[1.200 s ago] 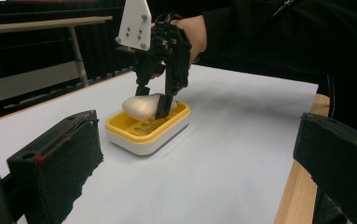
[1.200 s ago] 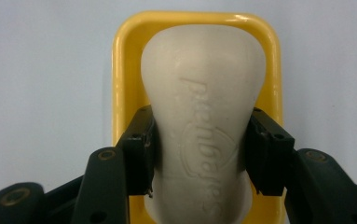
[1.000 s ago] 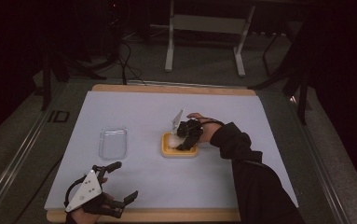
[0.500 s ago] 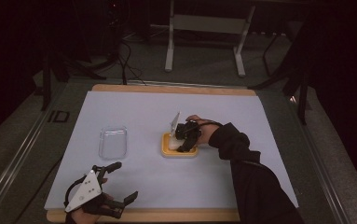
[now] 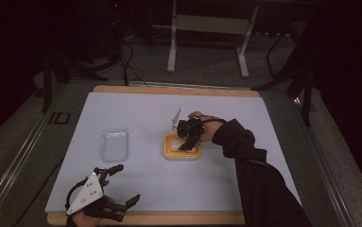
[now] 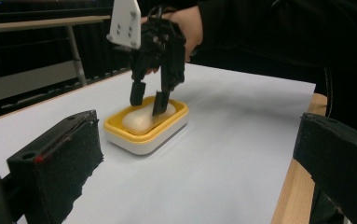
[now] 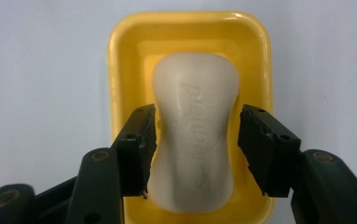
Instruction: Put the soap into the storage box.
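Mid-table, slightly right of center: yellow soap dish [image 5: 182, 147] with a white bar of soap [image 7: 195, 135] lying flat in it. Right tongs [image 7: 194, 144] come down from above, jaws part open, straddling the bar at its narrow waist. Left jaw is at or nearly touching the side, right jaw has a visible gap; not clamped, holding nothing.

Left tongs [image 5: 123, 185] sit at the near-left edge of the table, jaws wide apart, empty, well away from the dish. Clear lid or shallow tray [image 5: 114, 144] lies to the left of the dish, untouched.

Handling guess: bar looks hard, smooth, rounded, probably light. Slippery likely, and curved sides could squirt it out under pressure. Waist is the right grip point, since the flared ends resist sliding either way. Dish wall is low, so jaws have room to go deeper. Dish may lift or skid with the bar.
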`<move>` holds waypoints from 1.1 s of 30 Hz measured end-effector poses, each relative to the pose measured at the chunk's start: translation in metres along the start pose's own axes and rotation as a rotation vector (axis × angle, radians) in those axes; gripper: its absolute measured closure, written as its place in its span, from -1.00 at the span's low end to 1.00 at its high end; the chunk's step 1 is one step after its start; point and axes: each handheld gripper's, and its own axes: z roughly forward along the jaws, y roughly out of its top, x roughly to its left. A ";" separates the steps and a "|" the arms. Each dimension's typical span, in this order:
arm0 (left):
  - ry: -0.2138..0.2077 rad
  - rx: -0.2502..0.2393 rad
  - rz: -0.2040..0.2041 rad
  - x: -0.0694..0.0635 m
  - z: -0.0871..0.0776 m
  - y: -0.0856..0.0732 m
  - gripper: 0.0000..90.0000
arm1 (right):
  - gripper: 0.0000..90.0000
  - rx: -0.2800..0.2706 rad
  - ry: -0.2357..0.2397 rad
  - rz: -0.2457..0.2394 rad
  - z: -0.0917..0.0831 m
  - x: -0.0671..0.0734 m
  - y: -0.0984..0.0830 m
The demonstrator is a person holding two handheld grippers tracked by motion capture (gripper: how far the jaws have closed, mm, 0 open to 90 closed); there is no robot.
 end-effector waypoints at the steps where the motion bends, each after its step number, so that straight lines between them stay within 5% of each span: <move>1: -0.001 0.000 0.001 0.000 0.000 0.000 -0.97 | 0.04 -0.005 0.008 0.007 -0.003 0.000 0.000; 7: -0.001 0.001 -0.001 0.000 0.001 0.000 -0.97 | 0.06 -0.011 0.026 0.071 -0.015 0.000 -0.001; 16: 0.001 0.005 -0.002 0.000 0.001 0.000 -0.97 | -0.01 -0.047 -0.013 0.139 -0.028 0.004 -0.009; 19: 0.002 0.007 -0.002 0.000 0.001 -0.001 -0.97 | -0.31 -0.042 -0.040 0.203 -0.033 0.004 -0.014; 25: 0.002 0.009 -0.001 0.000 0.002 -0.001 -0.97 | -0.59 -0.030 -0.118 0.328 -0.040 0.006 -0.027; 33: 0.000 0.008 -0.004 0.001 0.003 -0.001 -0.97 | -0.74 -0.098 -0.156 0.431 -0.049 0.011 -0.049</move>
